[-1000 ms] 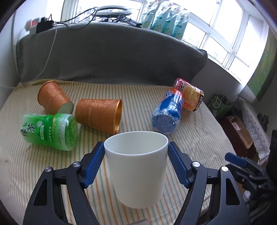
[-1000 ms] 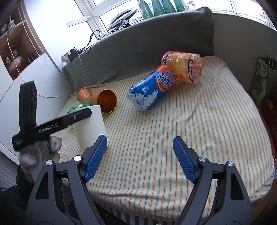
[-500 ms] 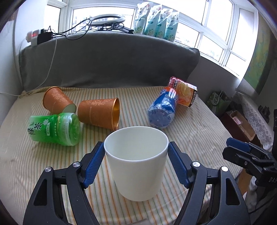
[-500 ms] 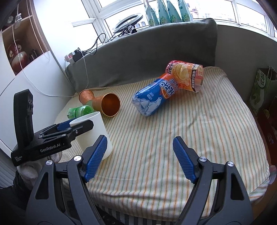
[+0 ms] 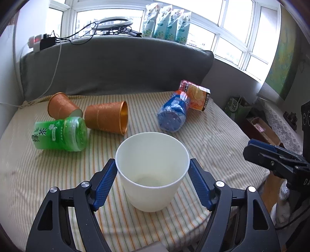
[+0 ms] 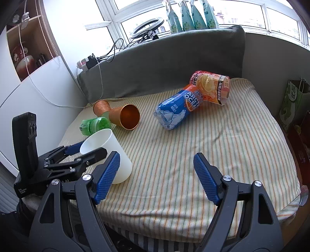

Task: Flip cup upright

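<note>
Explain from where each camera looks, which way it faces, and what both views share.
Left wrist: sits on the left gripper, faces the grey backrest; its fingers flank the white cup.
Right wrist: sits on the right gripper, open over the striped cover.
Shared: the cup, blue bottle, copper cup.

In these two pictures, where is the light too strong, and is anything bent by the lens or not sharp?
Left wrist view: the windows behind the grey cushion are overexposed; the white cup between the left gripper jaws is sharp. Right wrist view: window frames and striped cover curve from fisheye distortion; corners go dark; the open right gripper is sharp.
</note>
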A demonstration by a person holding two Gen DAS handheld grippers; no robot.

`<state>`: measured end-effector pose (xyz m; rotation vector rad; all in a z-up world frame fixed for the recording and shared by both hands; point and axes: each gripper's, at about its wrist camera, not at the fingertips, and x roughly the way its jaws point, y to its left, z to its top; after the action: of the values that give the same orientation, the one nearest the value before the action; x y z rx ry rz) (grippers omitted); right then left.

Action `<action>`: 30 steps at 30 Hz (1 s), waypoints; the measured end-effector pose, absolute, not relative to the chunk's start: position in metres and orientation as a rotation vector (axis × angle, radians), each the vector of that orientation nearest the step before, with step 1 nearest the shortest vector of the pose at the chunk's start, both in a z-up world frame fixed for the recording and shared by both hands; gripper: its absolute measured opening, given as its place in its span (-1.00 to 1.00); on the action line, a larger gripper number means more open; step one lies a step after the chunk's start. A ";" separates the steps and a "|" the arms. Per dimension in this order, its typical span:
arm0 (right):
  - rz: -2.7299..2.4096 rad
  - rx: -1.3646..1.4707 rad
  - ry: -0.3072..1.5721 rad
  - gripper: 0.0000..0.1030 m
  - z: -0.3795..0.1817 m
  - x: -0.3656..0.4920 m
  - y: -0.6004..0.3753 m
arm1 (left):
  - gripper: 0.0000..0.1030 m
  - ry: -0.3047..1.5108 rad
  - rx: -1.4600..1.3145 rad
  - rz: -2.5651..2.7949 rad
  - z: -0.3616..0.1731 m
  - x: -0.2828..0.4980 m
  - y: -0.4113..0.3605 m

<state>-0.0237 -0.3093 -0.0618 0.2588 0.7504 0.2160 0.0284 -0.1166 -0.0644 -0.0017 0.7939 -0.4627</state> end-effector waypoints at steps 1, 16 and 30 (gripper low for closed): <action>0.215 0.257 0.749 0.57 -0.061 -0.025 -0.309 | 0.50 0.796 0.002 -0.467 -0.065 0.027 -0.117; 0.212 0.248 0.721 0.57 -0.054 -0.041 -0.303 | 0.52 0.783 0.002 -0.455 -0.065 0.005 -0.103; 0.170 0.139 0.627 0.57 -0.045 -0.060 -0.284 | 0.52 0.612 -0.003 -0.327 -0.031 -0.044 -0.056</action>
<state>-0.0601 -0.2836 -0.0448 0.1394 0.6271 0.1698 -0.0436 -0.0560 -0.0311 -0.0033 0.6117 -0.3272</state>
